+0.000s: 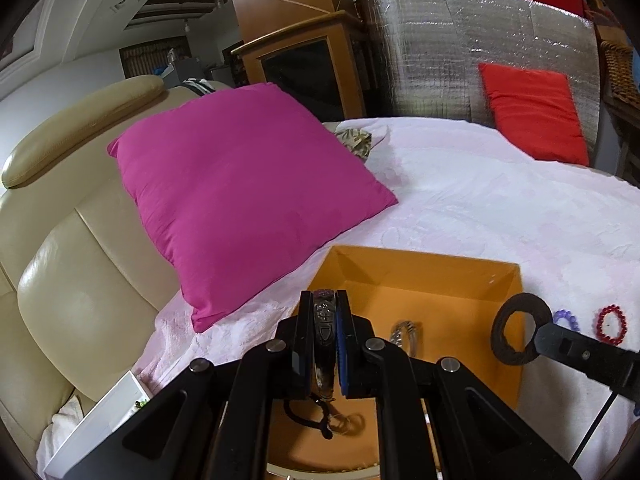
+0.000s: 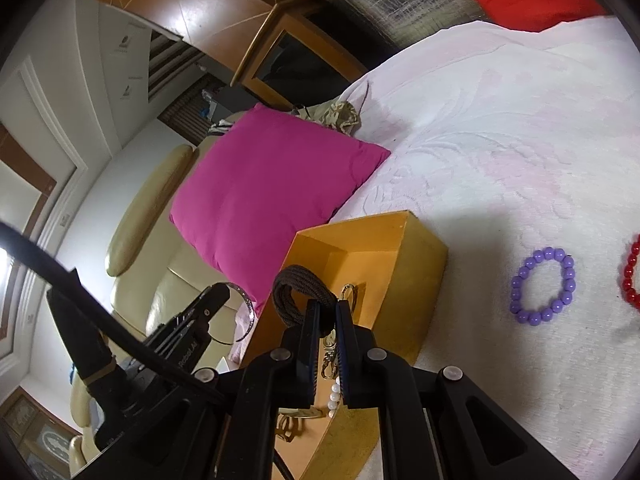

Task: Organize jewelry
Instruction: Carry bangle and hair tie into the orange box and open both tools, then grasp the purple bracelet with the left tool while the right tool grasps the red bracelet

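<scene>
An open orange box (image 1: 416, 268) sits on the white bedspread; it also shows in the right wrist view (image 2: 416, 276). My left gripper (image 1: 325, 300) is shut on a silver bangle (image 1: 323, 320) above the box's left side. My right gripper (image 2: 327, 308) is shut on a brown fabric hair tie (image 2: 298, 284) above the box; it shows in the left wrist view (image 1: 516, 328) too. Inside the box lie a silver chain bracelet (image 1: 406, 334), a dark cord (image 1: 308, 420) and white pearls (image 2: 334, 394). A purple bead bracelet (image 2: 544, 292) and a red bead bracelet (image 2: 630, 276) lie on the bedspread to the right.
A magenta pillow (image 1: 244, 192) leans on a cream leather headboard (image 1: 72, 248) left of the box. A red pillow (image 1: 536, 112) rests against a silver foil panel (image 1: 460, 40) at the far side. A white box (image 1: 100, 412) sits at the bed's left edge.
</scene>
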